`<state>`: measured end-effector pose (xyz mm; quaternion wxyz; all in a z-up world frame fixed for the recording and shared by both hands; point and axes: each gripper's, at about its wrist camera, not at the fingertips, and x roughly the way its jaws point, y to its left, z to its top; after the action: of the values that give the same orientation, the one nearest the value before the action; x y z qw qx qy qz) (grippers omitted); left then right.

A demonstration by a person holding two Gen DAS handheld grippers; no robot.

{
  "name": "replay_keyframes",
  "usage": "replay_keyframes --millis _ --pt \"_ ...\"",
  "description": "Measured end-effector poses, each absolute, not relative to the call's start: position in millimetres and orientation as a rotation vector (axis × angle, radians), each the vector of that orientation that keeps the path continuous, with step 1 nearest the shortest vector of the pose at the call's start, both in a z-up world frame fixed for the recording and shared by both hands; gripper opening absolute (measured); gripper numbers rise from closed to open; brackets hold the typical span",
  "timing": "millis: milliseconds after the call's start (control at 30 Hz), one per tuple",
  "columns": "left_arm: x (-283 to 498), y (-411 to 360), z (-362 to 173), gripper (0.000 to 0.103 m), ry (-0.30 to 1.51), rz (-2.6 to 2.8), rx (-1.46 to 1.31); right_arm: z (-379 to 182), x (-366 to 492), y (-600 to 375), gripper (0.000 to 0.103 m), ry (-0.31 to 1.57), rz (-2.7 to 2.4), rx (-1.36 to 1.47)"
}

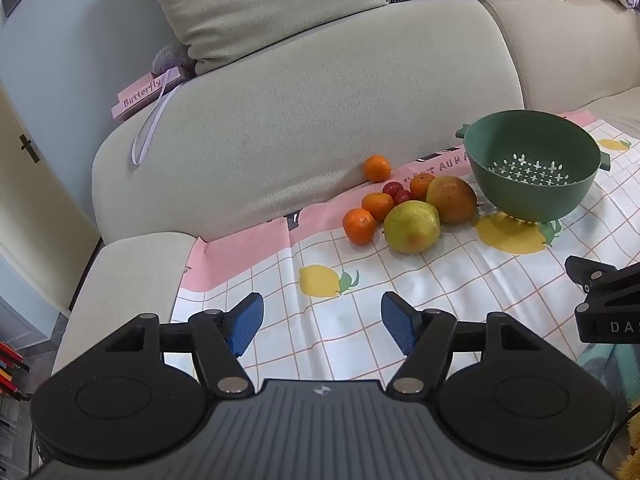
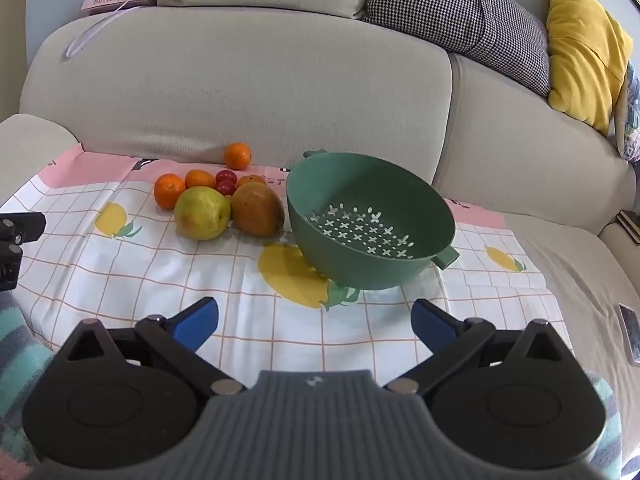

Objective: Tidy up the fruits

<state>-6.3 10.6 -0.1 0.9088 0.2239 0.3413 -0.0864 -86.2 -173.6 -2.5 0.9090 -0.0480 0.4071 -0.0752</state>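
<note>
A pile of fruit lies on a checked cloth point(image 1: 360, 320) point(image 2: 160, 280) spread over a sofa seat: a yellow-green pear point(image 1: 412, 227) point(image 2: 203, 213), a mango point(image 1: 452, 199) point(image 2: 257, 209), several tangerines point(image 1: 359, 226) point(image 2: 169, 190) and small red fruits point(image 1: 396, 192) point(image 2: 225, 182). One tangerine point(image 1: 377, 168) point(image 2: 237, 155) sits apart against the backrest. An empty green colander point(image 1: 532, 164) point(image 2: 370, 220) stands tilted to the right of the pile. My left gripper point(image 1: 322, 326) and right gripper point(image 2: 315, 322) hover open over the cloth's near part, with nothing between their blue pads.
The sofa backrest point(image 2: 240, 80) rises right behind the fruit, with beige, houndstooth and yellow cushions point(image 2: 580, 48) above it. A pink "Butterfly" box point(image 1: 146, 92) rests on the backrest's left end. A phone point(image 2: 632, 332) lies on the seat at right.
</note>
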Motion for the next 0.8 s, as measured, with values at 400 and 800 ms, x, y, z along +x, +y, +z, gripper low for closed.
replay_keyframes --millis 400,800 --pt "-7 12 -1 0.080 0.703 -0.179 0.461 -5 -86 -167 0.099 0.855 -0.153 -0.122" --pt "-8 12 -2 0.080 0.704 -0.179 0.459 -9 -82 -166 0.099 0.866 -0.156 -0.131"
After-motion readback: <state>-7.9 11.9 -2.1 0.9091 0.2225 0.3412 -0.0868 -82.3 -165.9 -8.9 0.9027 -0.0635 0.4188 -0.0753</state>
